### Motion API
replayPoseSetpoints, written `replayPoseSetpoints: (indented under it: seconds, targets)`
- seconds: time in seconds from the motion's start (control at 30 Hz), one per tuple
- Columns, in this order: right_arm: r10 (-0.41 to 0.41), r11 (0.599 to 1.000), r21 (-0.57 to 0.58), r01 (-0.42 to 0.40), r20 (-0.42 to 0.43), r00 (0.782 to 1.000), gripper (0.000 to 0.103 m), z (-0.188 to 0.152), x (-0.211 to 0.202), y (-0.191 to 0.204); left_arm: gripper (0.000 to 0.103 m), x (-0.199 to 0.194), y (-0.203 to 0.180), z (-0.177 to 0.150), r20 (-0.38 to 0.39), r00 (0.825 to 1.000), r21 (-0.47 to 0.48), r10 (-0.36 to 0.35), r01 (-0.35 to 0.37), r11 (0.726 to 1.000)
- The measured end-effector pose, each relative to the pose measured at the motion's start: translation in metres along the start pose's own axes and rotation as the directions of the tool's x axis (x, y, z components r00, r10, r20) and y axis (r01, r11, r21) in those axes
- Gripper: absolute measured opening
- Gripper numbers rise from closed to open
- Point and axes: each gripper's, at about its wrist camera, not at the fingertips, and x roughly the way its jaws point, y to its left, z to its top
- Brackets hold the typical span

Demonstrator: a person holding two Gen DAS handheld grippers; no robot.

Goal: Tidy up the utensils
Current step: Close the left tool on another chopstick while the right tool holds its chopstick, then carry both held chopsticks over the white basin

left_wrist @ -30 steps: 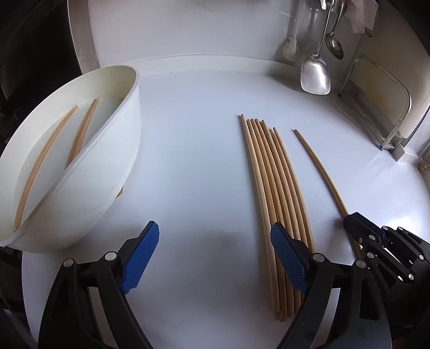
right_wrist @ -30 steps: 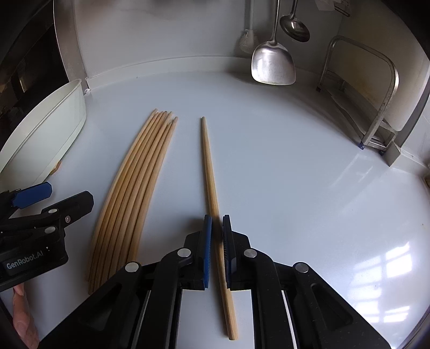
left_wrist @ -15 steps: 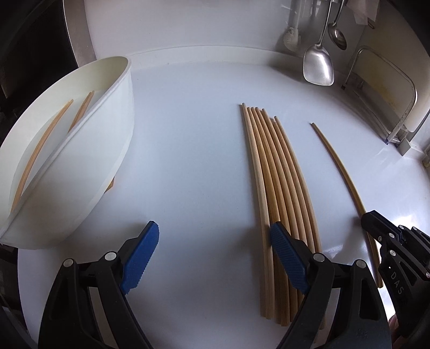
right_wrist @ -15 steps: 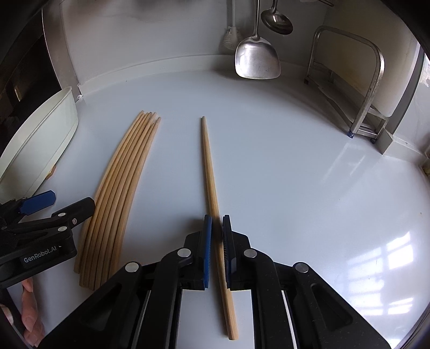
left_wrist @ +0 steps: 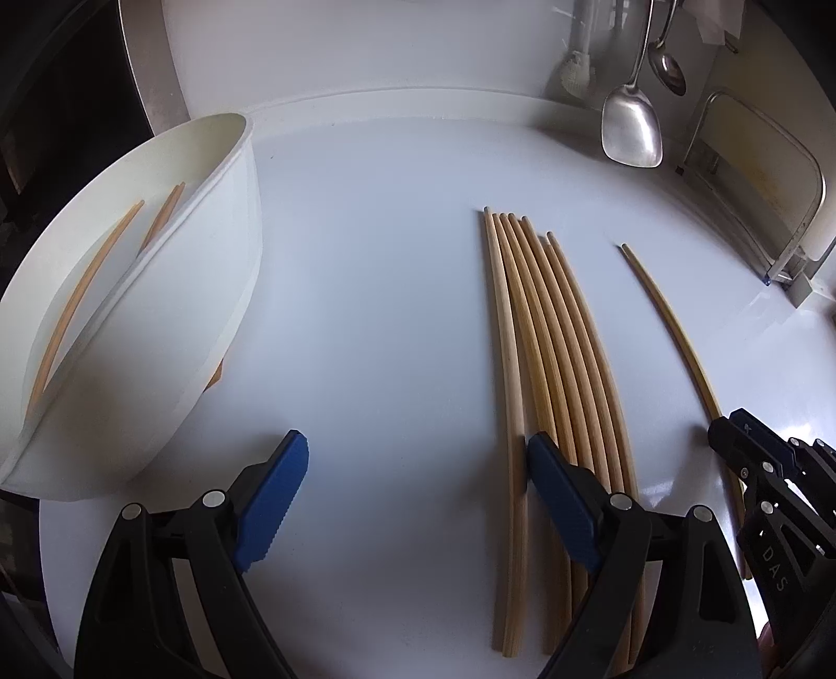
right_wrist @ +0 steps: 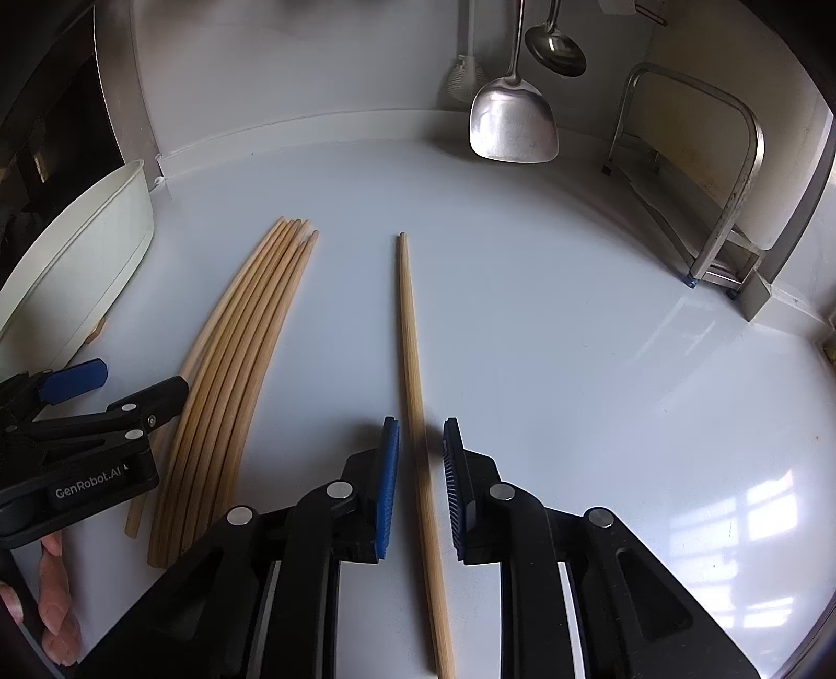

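- We see a white tub (left_wrist: 157, 313) standing on the white counter (left_wrist: 376, 313), with two wooden chopsticks (left_wrist: 83, 297) lying inside it, one on each side of a slanted divider.
- Right of the tub, well apart from it, a bundle of chopsticks (left_wrist: 548, 334) lies flat on the counter, the sticks side by side and touching.
- Farther from the tub, beyond the bundle, a single chopstick (right_wrist: 415, 397) lies alone on the counter.
- Our right gripper (right_wrist: 421, 470) has its blue pads slightly spread on either side of that single chopstick, neither pad clearly touching it.
- Our left gripper (left_wrist: 413, 480) is spread wide between the tub and the bundle; its right pad sits against the bundle's nearest stick.
- Across the counter from the tub, a metal spatula (right_wrist: 512, 125) and a ladle (right_wrist: 556, 49) hang on the back wall, with a white brush (right_wrist: 465, 78) beside them.
- A metal rack (right_wrist: 721, 198) stands at the counter's far right edge.
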Motion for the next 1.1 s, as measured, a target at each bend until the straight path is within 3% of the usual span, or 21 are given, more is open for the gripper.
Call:
replayPoseSetpoints:
  seconds: [0.23,0.33,0.4,0.43,0.5,0.53,0.8,1.1]
  targets:
    - [0.008,1.0,0.009,-0.008,0.004,1.0,0.018,0.008,0.005,-0.004,0.082,0.003,-0.002,0.007,0.014,1.0,-0.005,-0.003,0.003,1.0]
    - [0.013,1.0,-0.01,-0.013,0.007,1.0,0.017,0.008,0.005,-0.001,0.07,0.0,-0.007,0.005,0.031,0.999,0.017,-0.013,0.012,1.0]
    - [0.021,1.0,-0.021,-0.02,0.007,1.0,0.008,0.006,0.003,0.001,0.052,-0.002,-0.013,0.004,0.041,0.999,0.035,-0.022,0.021,0.999]
    - [0.021,0.999,-0.027,-0.02,0.007,1.0,0.007,0.005,0.002,0.002,0.044,-0.004,-0.016,0.004,0.045,0.999,0.047,-0.029,0.026,0.999]
    - [0.02,0.999,-0.035,-0.019,0.005,1.0,0.006,0.003,0.001,0.005,0.016,-0.006,-0.022,0.003,0.045,0.998,0.071,-0.04,0.037,0.997]
    - [0.027,0.999,-0.031,-0.027,0.004,1.0,0.006,0.003,0.0,0.005,0.009,-0.007,-0.026,0.003,0.041,0.998,0.083,-0.046,0.043,0.996]
    - [0.103,0.993,0.056,-0.102,-0.027,0.994,0.006,0.002,-0.01,-0.01,0.007,-0.019,-0.028,0.0,-0.008,0.997,0.082,-0.083,0.084,0.993]
    - [0.196,0.976,0.102,-0.195,-0.002,0.981,0.006,0.025,-0.053,-0.015,0.007,-0.072,-0.005,0.019,-0.021,0.99,0.004,-0.141,0.141,0.99]
